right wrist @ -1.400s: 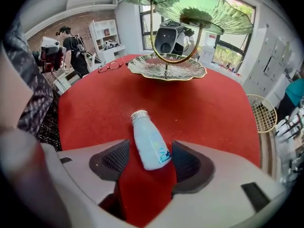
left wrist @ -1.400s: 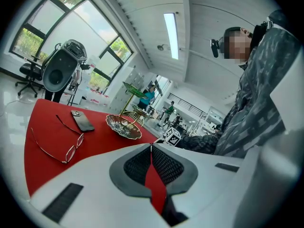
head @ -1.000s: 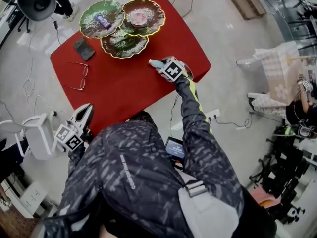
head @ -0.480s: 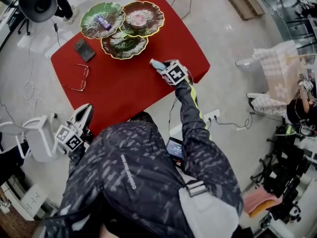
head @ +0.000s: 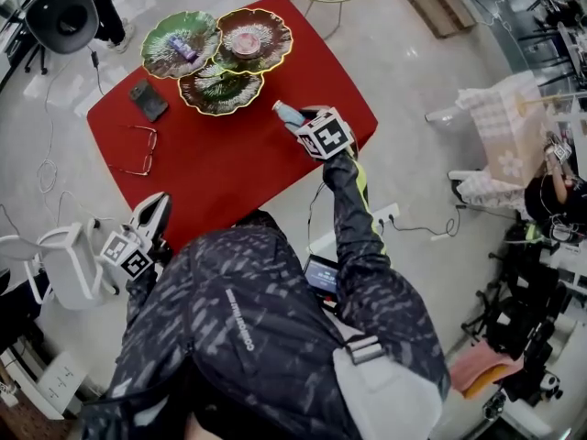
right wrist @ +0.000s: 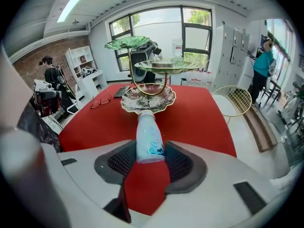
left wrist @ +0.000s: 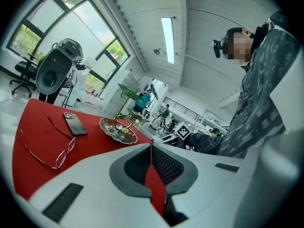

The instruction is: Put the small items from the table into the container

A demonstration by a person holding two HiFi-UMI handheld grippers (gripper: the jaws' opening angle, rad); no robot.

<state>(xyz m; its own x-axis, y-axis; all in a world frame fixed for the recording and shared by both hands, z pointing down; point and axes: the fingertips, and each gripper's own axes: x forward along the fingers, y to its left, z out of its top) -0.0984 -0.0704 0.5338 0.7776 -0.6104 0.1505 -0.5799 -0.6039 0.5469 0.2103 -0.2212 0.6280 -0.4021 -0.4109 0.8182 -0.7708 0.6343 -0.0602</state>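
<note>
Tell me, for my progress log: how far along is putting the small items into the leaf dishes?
Done: a small purple item lies in the green leaf dish, a round pink item in the brown dish. In hand: the right gripper grips a small bottle. Left: the phone and glasses on the red table; the left gripper is shut, empty.

Small bottle (head: 285, 113) in right tongs (head: 296, 124)

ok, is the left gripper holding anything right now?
No, the left gripper has its jaws closed tip to tip with nothing between them.
</note>
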